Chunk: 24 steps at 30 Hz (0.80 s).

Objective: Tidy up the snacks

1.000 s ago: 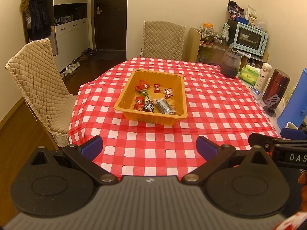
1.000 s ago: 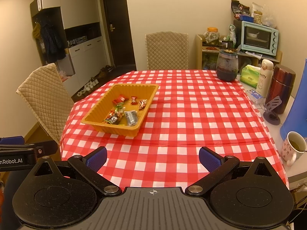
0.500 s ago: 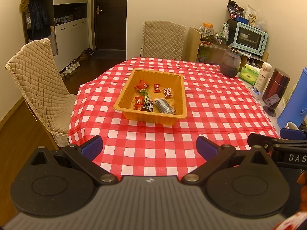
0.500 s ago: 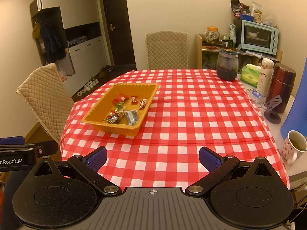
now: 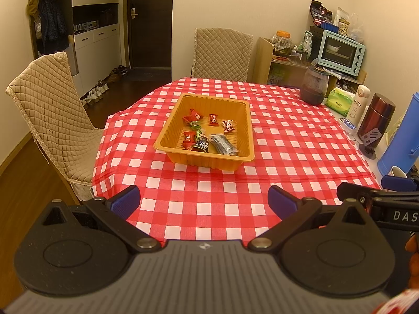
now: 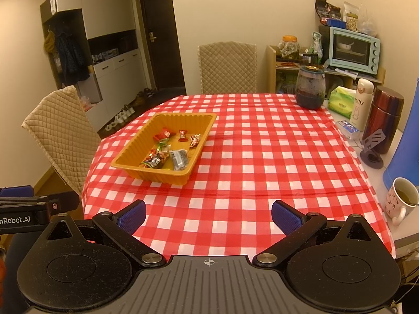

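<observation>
An orange plastic tray (image 5: 207, 163) (image 6: 125, 158) sits on the red checked tablecloth and holds several wrapped snacks (image 5: 207, 137) (image 6: 167, 153): red candies, a dark packet and a grey packet. My left gripper (image 5: 203, 202) hovers over the table's near edge, open and empty, well short of the tray. My right gripper (image 6: 208, 217) also stands open and empty over the near edge, with the tray ahead to its left. The right gripper's arm shows at the right edge of the left wrist view.
Two quilted beige chairs (image 5: 49, 115) (image 5: 222, 52) stand at the left and far side. Along the right edge stand a dark jar (image 6: 310, 91), tissues, a white bottle (image 6: 362, 107), a maroon flask (image 6: 385, 120), a blue jug and a mug (image 6: 400, 200).
</observation>
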### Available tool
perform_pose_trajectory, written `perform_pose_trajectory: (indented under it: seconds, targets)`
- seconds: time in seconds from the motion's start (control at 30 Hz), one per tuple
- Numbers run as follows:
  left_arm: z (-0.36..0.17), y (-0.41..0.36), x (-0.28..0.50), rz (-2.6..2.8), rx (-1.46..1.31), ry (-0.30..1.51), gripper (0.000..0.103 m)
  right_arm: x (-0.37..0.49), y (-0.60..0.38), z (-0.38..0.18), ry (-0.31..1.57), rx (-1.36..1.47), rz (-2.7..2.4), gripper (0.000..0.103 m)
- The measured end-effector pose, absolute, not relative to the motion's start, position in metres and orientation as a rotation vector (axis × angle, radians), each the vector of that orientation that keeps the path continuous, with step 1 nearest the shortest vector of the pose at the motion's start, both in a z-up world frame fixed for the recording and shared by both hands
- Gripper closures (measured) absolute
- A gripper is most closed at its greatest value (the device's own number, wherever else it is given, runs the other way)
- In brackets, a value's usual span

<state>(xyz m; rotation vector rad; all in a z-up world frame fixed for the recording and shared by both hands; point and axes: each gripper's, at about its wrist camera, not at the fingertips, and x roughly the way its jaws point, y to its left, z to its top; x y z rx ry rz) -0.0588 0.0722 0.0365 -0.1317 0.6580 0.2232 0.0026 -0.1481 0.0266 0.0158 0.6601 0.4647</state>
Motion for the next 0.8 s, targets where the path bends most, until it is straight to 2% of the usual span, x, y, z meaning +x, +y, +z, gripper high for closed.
perform_pose_trajectory:
  seconds: [0.8]
  targets:
    - [0.0332, 0.0707, -0.0571, 0.210, -0.140, 0.646, 0.000, 0.0029, -0.1480, 0.0263, 0.661, 0.016, 0.465, 0.002]
